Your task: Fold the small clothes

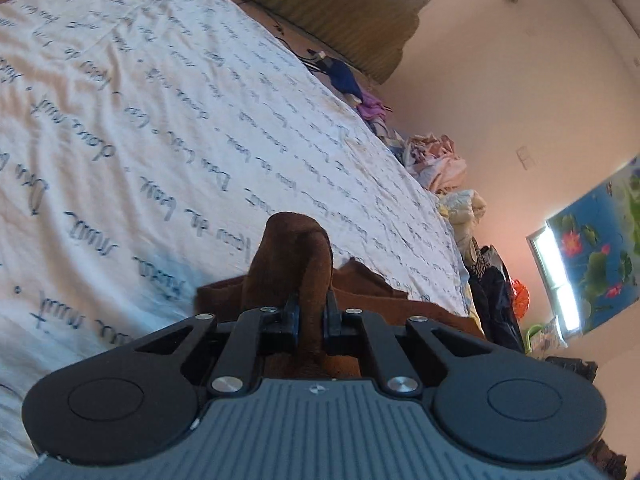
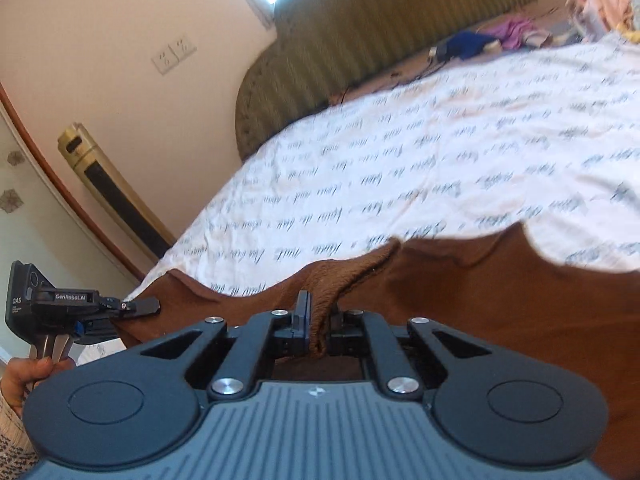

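Left gripper (image 1: 311, 312) clamped on a bunched fold of the brown cloth (image 1: 296, 264), the fabric rising between the black fingers (image 1: 291, 312) and humping up beyond their tips. Right gripper (image 2: 318, 320) likewise closed on a doubled edge of the same brown cloth (image 2: 480, 300), a fuzzy strip pinched between its two fingers (image 2: 302, 312).

Cloth lying at the near edge of the bed, on the white sheet printed with dark script (image 1: 160, 120), and stretched between the two tools.

Only in the right wrist view: the left gripper (image 2: 136, 312) seen from the side at the left end of the cloth, biting a corner of it, with the left hand (image 2: 24, 376) wrapped around its handle below. Also only there: a wide spread of the brown fabric running to the right edge of the frame, a gold tower fan (image 2: 108, 188) against the wall beside the bed, and two wall sockets (image 2: 174, 54) above it.

Only in the left wrist view: a heap of clothes (image 1: 440, 168) along the far side edge of the bed, a dark pile (image 1: 496, 292) beyond it, and a blue flower-print curtain (image 1: 600, 248) at a bright window.

In both: the green ribbed headboard (image 2: 380, 32) at the head edge of the bed, with blue and purple garments (image 2: 492, 40) lying just below it.
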A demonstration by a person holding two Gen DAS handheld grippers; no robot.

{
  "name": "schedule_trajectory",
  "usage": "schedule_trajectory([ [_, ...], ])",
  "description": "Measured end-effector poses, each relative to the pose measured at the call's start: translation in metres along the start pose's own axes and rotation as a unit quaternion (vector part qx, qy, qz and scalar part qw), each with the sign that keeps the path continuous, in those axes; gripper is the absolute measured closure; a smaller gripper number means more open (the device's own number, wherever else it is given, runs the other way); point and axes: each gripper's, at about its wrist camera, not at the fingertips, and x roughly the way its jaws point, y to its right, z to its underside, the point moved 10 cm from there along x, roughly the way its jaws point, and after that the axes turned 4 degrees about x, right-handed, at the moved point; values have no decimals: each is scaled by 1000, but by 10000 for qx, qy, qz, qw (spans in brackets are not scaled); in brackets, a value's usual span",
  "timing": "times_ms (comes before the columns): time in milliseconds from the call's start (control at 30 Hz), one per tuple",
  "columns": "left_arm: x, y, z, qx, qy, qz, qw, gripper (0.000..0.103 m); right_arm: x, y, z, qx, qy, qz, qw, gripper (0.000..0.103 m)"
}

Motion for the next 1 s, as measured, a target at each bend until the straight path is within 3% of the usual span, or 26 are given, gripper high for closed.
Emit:
schedule_trajectory([
  [33, 10, 9, 6, 136, -62, -33, 9999, 92, -11, 7, -4, 13, 87, 31, 10000, 97],
  [100, 33, 19, 23, 382, -261, -149, 9988, 78, -31, 29, -6, 109, 234, 184, 9995, 97],
  [167, 59, 14, 45, 384, -556, -233, 9974, 48, -44, 58, -1, 163, 259, 489, 9983, 97],
  [200, 70, 8, 55, 427, -685, -339, 9962, 43, -46, 77, 6, 279, 226, 658, 9972, 97],
  [233, 74, 3, 60, 428, -688, -443, 9957, 42, -47, 95, 12, 402, 169, 796, 9959, 97],
  [300, 70, -2, 61, 298, -581, -269, 9975, 41, -47, 136, 33, 610, 26, 1190, 9910, 97],
  [367, 54, -9, 49, 183, -321, -337, 9987, 29, -47, 157, 50, 880, -57, 1158, 9894, 98],
  [467, 32, -24, 18, 214, 94, -765, 9968, 17, -49, 162, 57, 1002, 8, 1006, 9899, 98],
  [567, 34, -33, 8, 205, -94, -850, 9961, 17, -48, 158, 54, 953, -3, 984, 9906, 97],
  [667, 55, -49, 18, -23, -438, -995, 9941, 21, -43, 153, 54, 903, -71, 925, 9916, 96],
  [733, 64, -58, 20, -181, -319, -949, 9948, 34, -41, 152, 54, 905, -70, 925, 9916, 96],
  [767, 65, -59, 18, -167, -270, -888, 9955, 69, -42, 152, 55, 895, -53, 933, 9916, 97],
  [800, 68, -61, 18, -310, -350, -764, 9960, 94, -44, 152, 55, 865, -31, 958, 9916, 97],
  [867, 68, -65, 14, -562, -314, -495, 9967, 96, -47, 145, 52, 630, 33, 1034, 9926, 97],
  [1000, 61, -59, -5, -166, -240, -446, 9986, 99, -68, 133, 31, 447, 335, 1023, 9932, 98],
])
